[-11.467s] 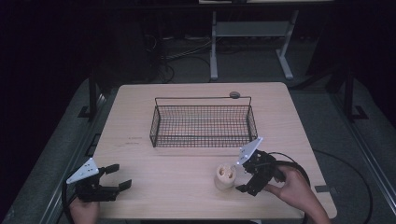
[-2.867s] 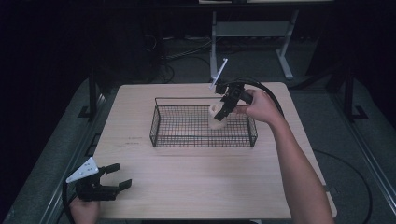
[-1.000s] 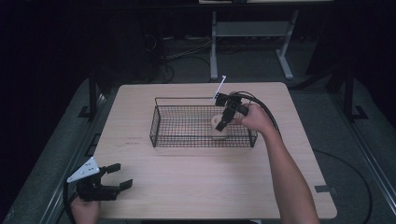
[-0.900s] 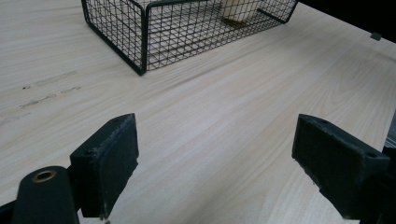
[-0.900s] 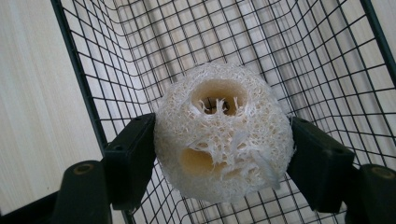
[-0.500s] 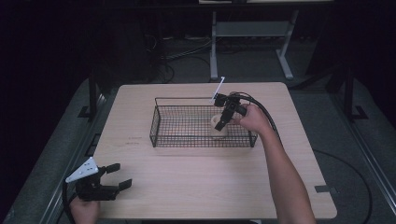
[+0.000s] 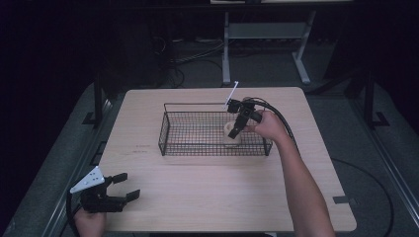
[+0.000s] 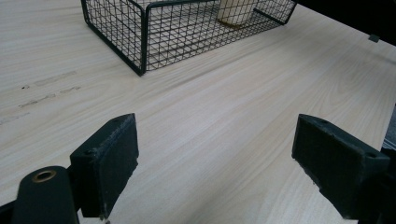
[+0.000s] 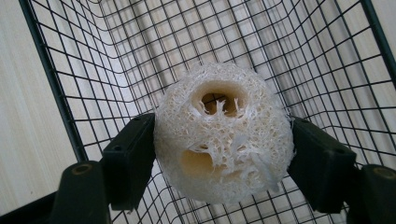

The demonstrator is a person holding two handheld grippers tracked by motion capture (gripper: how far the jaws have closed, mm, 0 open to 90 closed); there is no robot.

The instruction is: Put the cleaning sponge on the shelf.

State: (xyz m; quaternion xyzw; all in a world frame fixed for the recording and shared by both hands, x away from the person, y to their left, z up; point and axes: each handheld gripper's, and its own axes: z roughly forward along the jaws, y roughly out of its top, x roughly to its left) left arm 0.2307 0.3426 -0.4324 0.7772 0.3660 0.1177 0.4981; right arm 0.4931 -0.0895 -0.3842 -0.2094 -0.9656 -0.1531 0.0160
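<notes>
Right tongs stood inside the wire basket, jaws just easing apart yet pads touching the loofah, set down at its right end. Left tongs rested wide and empty on the tabletop, out of the way.

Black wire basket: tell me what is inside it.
Inside the black wire basket sits one pale, fibrous loofah piece, at its right end between the right claw's jaws. What lies under the loofah is hidden.
</notes>
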